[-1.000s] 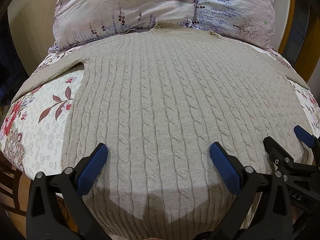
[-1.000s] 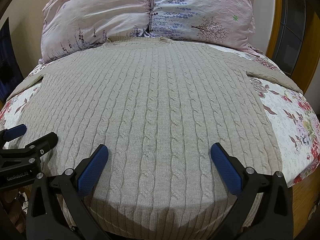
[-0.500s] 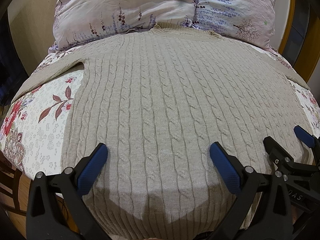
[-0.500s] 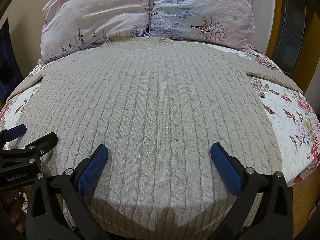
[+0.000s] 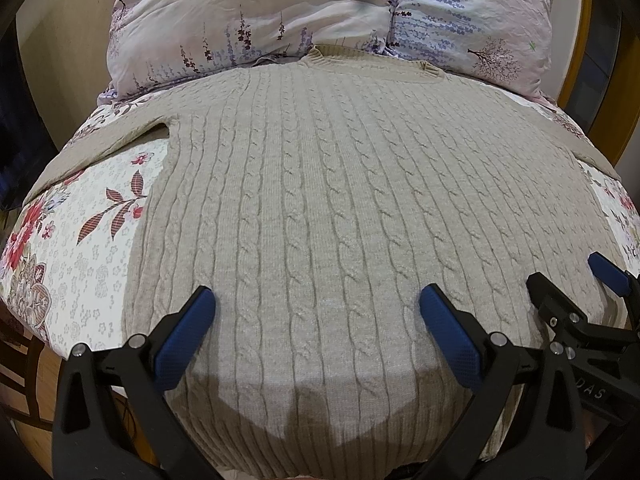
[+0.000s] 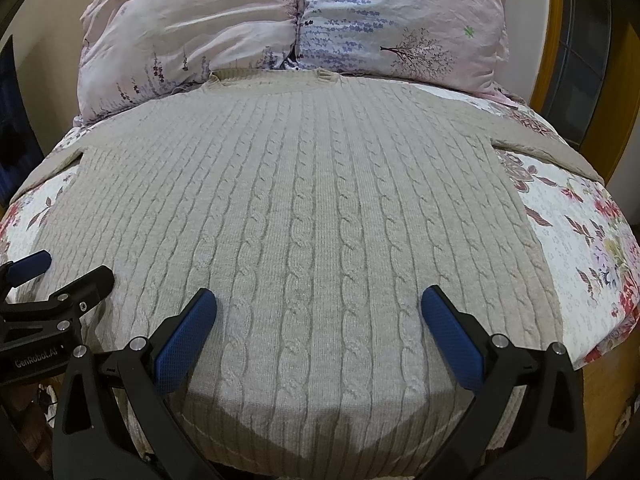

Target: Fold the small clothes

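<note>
A beige cable-knit sweater point(image 5: 320, 200) lies flat on the bed, neck toward the pillows, sleeves spread to both sides; it also shows in the right wrist view point(image 6: 304, 208). My left gripper point(image 5: 316, 308) is open and empty, hovering over the sweater's lower left part near the hem. My right gripper point(image 6: 318, 308) is open and empty over the lower right part. The right gripper shows at the right edge of the left wrist view point(image 5: 576, 284), and the left gripper at the left edge of the right wrist view point(image 6: 60, 272).
The bed has a white floral bedspread point(image 5: 80, 248), seen also on the right side point(image 6: 580, 248). Two pale pink floral pillows point(image 5: 248, 12) point(image 6: 400, 20) lie at the head. A wooden frame point(image 6: 600, 140) stands at the right. The bed edge is near the hem.
</note>
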A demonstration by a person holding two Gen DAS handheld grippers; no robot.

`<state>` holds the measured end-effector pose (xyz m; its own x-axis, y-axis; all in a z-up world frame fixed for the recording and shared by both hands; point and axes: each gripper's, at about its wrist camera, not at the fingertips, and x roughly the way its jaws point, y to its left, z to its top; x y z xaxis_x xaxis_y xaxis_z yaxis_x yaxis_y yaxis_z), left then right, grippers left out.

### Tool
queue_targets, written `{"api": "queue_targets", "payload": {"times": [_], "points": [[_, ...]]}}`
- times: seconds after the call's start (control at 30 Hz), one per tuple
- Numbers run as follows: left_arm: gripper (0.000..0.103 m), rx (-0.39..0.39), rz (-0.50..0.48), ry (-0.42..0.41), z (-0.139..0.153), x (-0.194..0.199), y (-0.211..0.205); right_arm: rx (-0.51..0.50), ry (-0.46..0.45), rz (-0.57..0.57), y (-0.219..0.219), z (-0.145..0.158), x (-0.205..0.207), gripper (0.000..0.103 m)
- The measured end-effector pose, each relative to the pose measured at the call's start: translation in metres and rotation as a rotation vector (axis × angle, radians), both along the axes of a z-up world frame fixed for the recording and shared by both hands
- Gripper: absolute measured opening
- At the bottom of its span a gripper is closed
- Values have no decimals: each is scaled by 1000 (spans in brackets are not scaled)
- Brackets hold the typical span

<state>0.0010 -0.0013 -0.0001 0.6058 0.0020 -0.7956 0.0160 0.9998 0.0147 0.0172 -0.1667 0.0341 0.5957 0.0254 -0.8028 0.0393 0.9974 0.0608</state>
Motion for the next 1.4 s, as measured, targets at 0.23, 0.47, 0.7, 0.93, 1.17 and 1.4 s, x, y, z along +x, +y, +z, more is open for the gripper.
{"api": "queue_targets", "payload": {"times": [0.23, 0.47, 0.7, 0.93, 1.17, 1.4], "points": [[101, 0, -1, -2, 1, -1, 0, 1, -21, 5, 0, 0, -2, 102], [101, 1, -1, -4, 0, -1, -1, 5, -39, 28, -1, 1, -3, 102], [101, 0, -4, 8, 0, 0, 0, 2, -41, 39, -1, 1, -3, 102], [101, 4, -18, 12, 1, 1, 1, 29, -76, 93, -8, 0, -4, 102], [101, 38, -40, -27, 19, 20, 11, 209, -142, -50, -101, 38, 35, 102], [101, -83, -94, -57, 46, 70, 33, 370, -125, -428, -250, 44, 101, 83]]}}
